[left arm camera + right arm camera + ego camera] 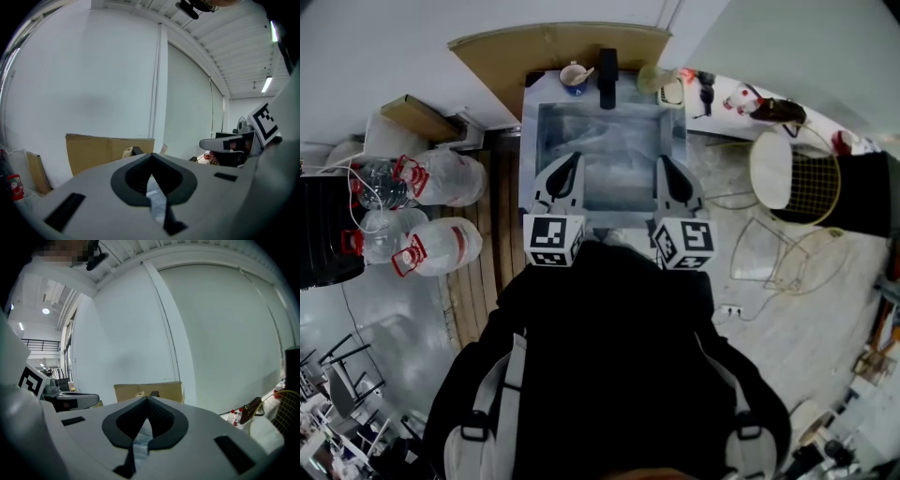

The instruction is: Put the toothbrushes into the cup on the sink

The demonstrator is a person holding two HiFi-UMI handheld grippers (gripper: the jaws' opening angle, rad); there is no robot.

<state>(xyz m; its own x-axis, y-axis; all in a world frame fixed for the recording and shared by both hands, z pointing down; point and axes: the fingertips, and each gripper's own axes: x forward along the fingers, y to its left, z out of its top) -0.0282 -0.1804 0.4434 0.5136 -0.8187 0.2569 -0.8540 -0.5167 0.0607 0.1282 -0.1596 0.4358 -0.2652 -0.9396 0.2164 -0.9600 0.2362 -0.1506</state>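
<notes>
Dark jacket shoulders with two grey straps fill the bottom of the head view. Just beyond them the left gripper [574, 161] and right gripper [663, 161] hang side by side over the near edge of the sink [531, 131]. Each gripper's jaws are pressed together with nothing between them.

One white cup [574, 79] stands on the sink's back rim, just left of the single black faucet [607, 77]. One greenish container [652, 77] stands to the faucet's right. A pale stick pokes from the cup; it may be a toothbrush, but it is too small to tell. I see no other toothbrush anywhere.

Nothing is being carried, so this looks like a pause, not a placing. The next move calls for locating a toothbrush, spreading one gripper's jaws and reaching toward the back rim.

At least four water jugs [445, 176] stand on the floor to the left.
</notes>
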